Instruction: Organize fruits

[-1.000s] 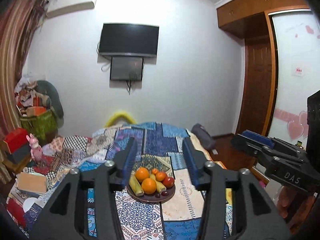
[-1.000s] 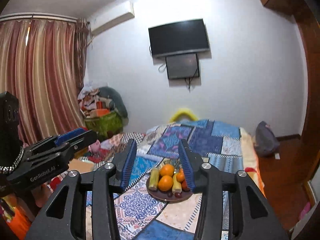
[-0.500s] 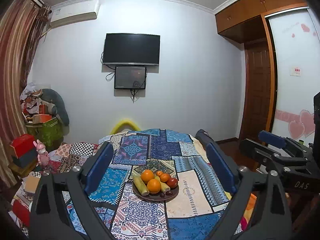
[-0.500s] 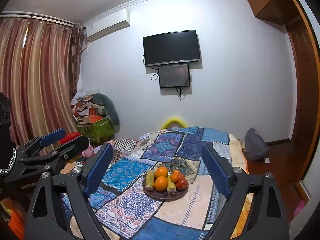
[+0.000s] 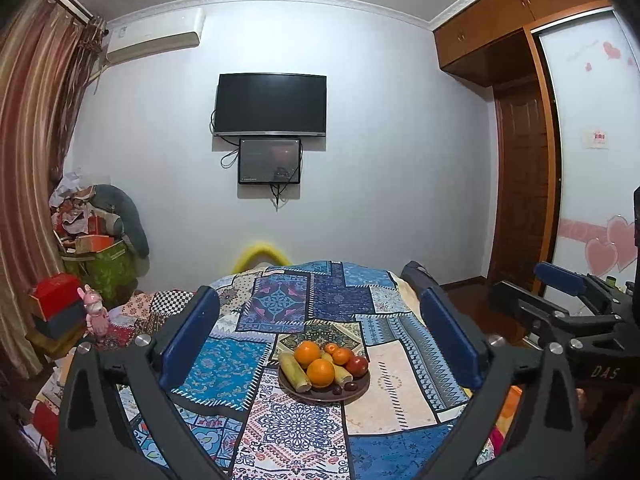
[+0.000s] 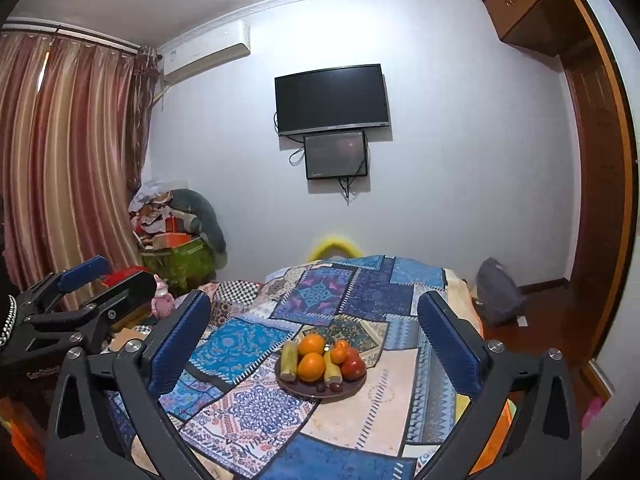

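A dark round plate [image 5: 320,394] sits on a patchwork cloth and holds oranges [image 5: 320,372], a red apple [image 5: 357,365], yellow corn pieces [image 5: 294,372] and small dark fruits. It also shows in the right wrist view [image 6: 304,391]. My left gripper [image 5: 320,308] is open and empty, held back from the plate and above it. My right gripper [image 6: 314,308] is open and empty, also back from the plate. Each gripper shows at the edge of the other's view.
The patchwork cloth [image 5: 280,308] covers a table or bed. A cluttered pile with boxes [image 5: 92,248] stands at the left by the curtain [image 6: 60,168]. A wardrobe and door [image 5: 520,184] are at the right. A grey bag [image 6: 498,294] lies on the floor.
Both grippers have opened wide from a narrower gap. Both have pulled back and risen a little, so the plate looks farther and more of the cloth shows.
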A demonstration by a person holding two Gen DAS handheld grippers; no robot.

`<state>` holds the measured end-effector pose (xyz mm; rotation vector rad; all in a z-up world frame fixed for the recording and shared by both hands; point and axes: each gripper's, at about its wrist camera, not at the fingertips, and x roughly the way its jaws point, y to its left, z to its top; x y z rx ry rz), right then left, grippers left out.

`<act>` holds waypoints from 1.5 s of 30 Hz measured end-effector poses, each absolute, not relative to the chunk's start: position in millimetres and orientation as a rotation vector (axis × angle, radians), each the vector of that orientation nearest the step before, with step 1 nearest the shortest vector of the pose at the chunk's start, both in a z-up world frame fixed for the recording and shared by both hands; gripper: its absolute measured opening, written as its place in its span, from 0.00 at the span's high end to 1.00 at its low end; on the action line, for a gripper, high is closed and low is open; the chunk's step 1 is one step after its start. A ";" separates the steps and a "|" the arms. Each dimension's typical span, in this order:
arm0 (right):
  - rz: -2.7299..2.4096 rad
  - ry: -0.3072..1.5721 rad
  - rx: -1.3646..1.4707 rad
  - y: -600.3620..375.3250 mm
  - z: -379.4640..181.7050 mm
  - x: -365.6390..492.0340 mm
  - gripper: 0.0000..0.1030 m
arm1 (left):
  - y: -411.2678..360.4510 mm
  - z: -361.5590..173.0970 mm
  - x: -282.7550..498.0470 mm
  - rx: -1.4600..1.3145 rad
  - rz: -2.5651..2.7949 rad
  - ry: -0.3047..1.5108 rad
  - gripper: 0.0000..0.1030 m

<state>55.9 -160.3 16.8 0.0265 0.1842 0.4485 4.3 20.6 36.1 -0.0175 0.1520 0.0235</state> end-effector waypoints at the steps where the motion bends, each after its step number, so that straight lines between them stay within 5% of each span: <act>1: 0.449 0.186 0.026 -160.6 17.4 56.0 0.00 | 20.1 36.4 3.9 -0.017 0.024 0.150 0.01; 45: 0.436 0.172 0.037 -163.7 21.3 51.4 0.00 | 18.3 32.3 8.0 -0.036 -0.009 0.180 0.00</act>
